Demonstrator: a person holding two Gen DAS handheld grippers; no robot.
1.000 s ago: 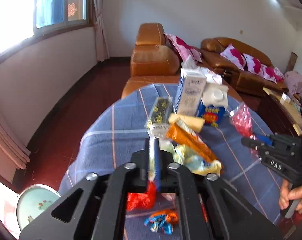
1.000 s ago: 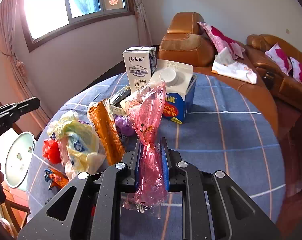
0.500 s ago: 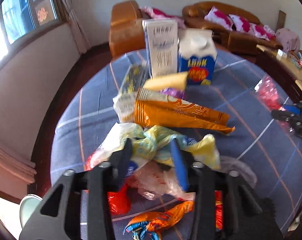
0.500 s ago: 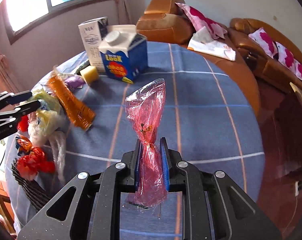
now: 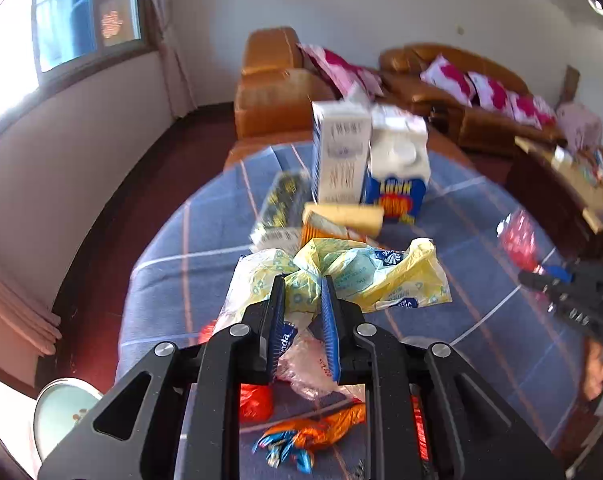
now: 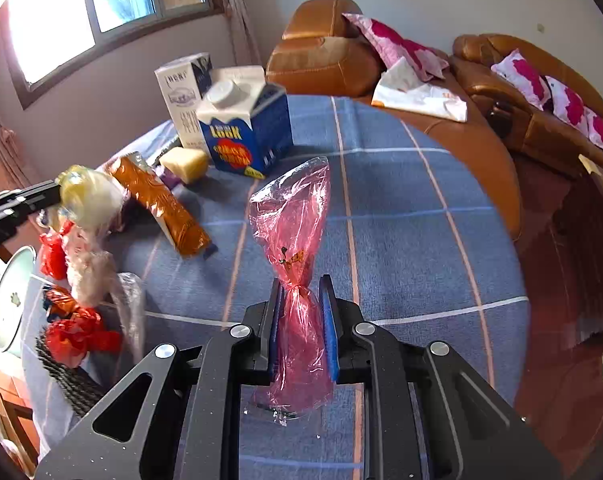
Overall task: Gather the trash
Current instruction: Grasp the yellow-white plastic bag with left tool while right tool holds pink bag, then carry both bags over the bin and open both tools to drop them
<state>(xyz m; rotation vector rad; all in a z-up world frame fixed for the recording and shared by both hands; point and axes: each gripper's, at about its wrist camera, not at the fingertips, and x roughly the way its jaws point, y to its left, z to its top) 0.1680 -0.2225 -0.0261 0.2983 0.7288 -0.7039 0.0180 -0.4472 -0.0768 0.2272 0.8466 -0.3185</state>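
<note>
My left gripper [image 5: 301, 288] is shut on a crumpled yellow plastic bag [image 5: 365, 272] and holds it above the blue checked table [image 5: 205, 272]. From the right wrist view the same bag [image 6: 87, 196] hangs blurred at the left gripper's tip. My right gripper [image 6: 299, 292] is shut on a pink cellophane bag [image 6: 297, 220], which stands upright between its pads above the table [image 6: 401, 220]. The pink bag also shows at the right in the left wrist view [image 5: 519, 240].
On the table stand a white milk carton [image 5: 341, 152] and a blue-and-white carton [image 5: 399, 168], with a yellow sponge [image 6: 183, 162], an orange wrapper [image 6: 157, 200], red wrappers [image 6: 75, 336] and candy wrappers [image 5: 301, 436]. Brown sofas [image 6: 501, 80] lie behind. A pale round lid [image 5: 57, 412] is low at left.
My left gripper opened, went down over the yellow bag, shut on it and lifted it. My right gripper drew back and to the right with the pink bag still held.
</note>
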